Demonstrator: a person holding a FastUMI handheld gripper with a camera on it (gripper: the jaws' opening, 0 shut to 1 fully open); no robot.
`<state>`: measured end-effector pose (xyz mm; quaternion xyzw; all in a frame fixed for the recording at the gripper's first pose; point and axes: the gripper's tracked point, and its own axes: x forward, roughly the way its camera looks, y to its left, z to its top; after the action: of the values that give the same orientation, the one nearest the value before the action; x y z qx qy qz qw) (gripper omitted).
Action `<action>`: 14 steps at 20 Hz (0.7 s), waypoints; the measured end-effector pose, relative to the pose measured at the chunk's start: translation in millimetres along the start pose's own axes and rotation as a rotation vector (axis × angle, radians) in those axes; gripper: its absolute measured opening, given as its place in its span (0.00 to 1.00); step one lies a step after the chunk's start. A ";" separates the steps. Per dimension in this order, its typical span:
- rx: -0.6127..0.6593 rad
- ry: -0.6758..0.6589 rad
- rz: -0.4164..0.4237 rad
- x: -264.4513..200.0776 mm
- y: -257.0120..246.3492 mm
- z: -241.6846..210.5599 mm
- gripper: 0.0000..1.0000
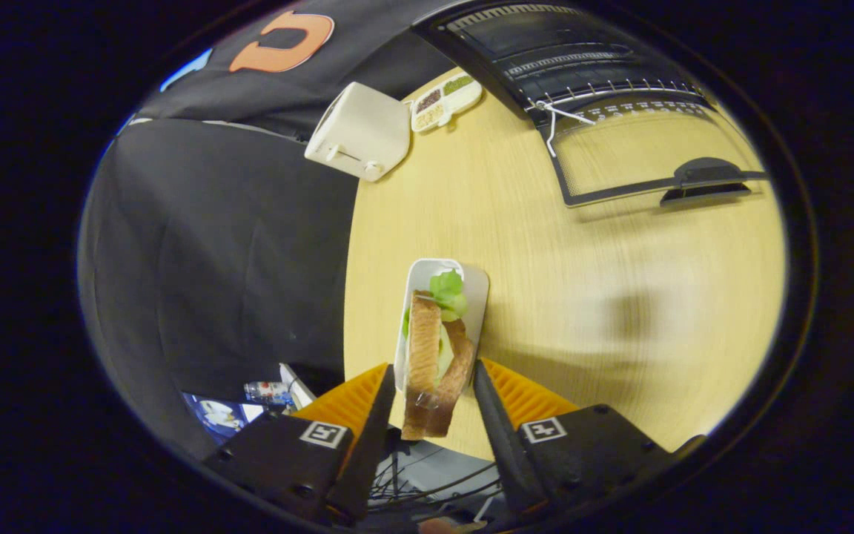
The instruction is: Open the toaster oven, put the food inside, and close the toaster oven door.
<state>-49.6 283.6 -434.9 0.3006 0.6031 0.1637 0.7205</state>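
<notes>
A sandwich [431, 356] of toasted bread and green lettuce lies in a small white tray [471, 289]. My gripper [434, 367] is shut on this tray, one finger against each long side, and the sandwich's near end reaches back between the fingers. The tray hangs above the near edge of the wooden table [545, 297]. Far beyond the fingers stands the black toaster oven [545, 52]. Its glass door [642, 159] is folded down flat, with the dark handle [705, 182] at the front. A wire rack shows inside the oven's dark mouth.
A white pop-up toaster [360, 130] stands at the table's far side, with a white divided dish [445, 100] of grains and seeds next to it. Bare wood stretches between the tray and the oven door. Black cloth drops away beside the table.
</notes>
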 end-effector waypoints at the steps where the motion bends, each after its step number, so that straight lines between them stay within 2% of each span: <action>1: 0.008 0.008 0.006 1.3 2.9 -1.4 0.62; 3: 0.031 0.017 0.004 0.1 5.5 -0.2 0.45; 5: 0.031 0.017 0.010 -4.9 11.1 2.1 0.37; 7: 0.018 0.011 0.033 -16.1 21.6 3.9 0.34; 10: 0.012 0.002 0.093 -42.4 42.3 8.5 0.34; 14: -0.003 -0.075 0.169 -94.1 59.6 31.2 0.34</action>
<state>-32.4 265.5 -321.9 0.3553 0.5479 0.2137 0.7266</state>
